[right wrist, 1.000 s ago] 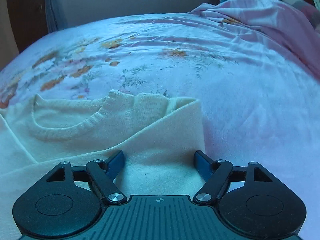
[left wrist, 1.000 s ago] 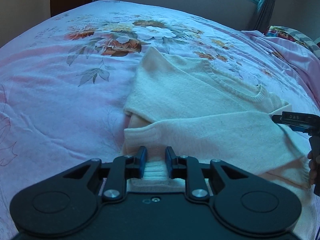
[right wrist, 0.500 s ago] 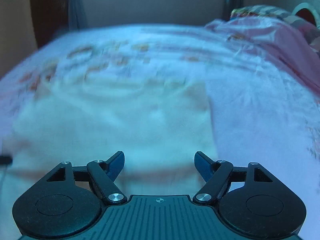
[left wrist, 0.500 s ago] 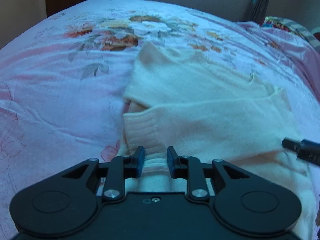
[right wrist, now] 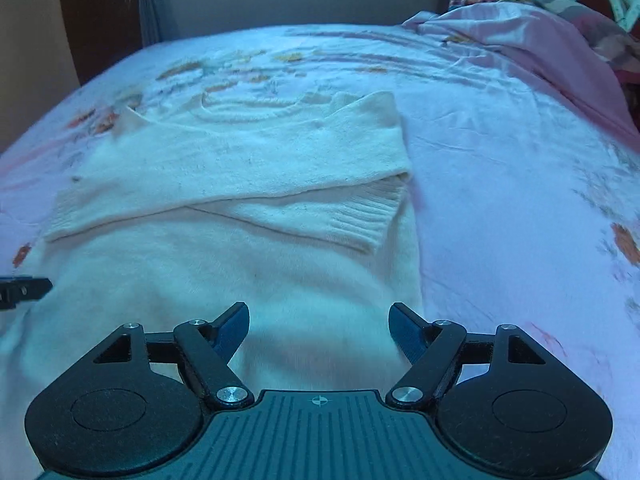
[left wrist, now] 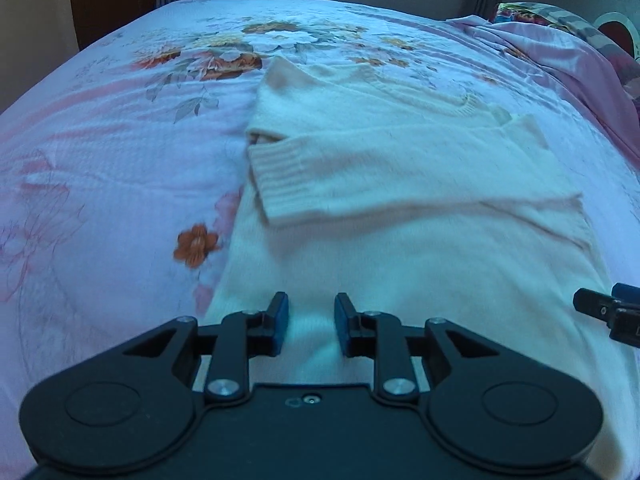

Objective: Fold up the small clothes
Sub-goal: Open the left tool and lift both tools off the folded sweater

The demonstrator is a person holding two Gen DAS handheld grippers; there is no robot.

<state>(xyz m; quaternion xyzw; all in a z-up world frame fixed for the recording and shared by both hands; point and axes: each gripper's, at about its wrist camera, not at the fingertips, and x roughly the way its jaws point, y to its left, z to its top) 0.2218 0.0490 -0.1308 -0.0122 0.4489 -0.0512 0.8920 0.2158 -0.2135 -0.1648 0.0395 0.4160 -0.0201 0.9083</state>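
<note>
Spread across the whole scene is the bed (left wrist: 100,160), covered in a pink floral quilted sheet, with a crumpled pink blanket (right wrist: 540,48) heaped at its far right corner. On the middle of the bed lies the cream-white knitted sweater (left wrist: 400,240), flat, neckline away from me, hem toward me. Both sleeves are now folded across the chest: the ribbed cuff of one (left wrist: 280,176) ends at the sweater's left edge, the other cuff (right wrist: 360,216) at its right edge, tucked partly under the first sleeve.

A second ago my left tongs (left wrist: 307,330) were nipped on the ribbed cuff and my right tongs (right wrist: 319,334) sat up near the shoulder. Since then both have come back toward the hem, so far more of the sweater body fills each view. The left tongs stand narrowly parted with nothing pinched between their pads, only knit lying beneath them. The right tongs gape wide, also empty, over the lower right part of the body.

My reading is that the sleeve stage is done and the two hem corners come next, to lift and carry up toward the neckline. The loose sleeves could slide if the hem is tugged sharply.
</note>
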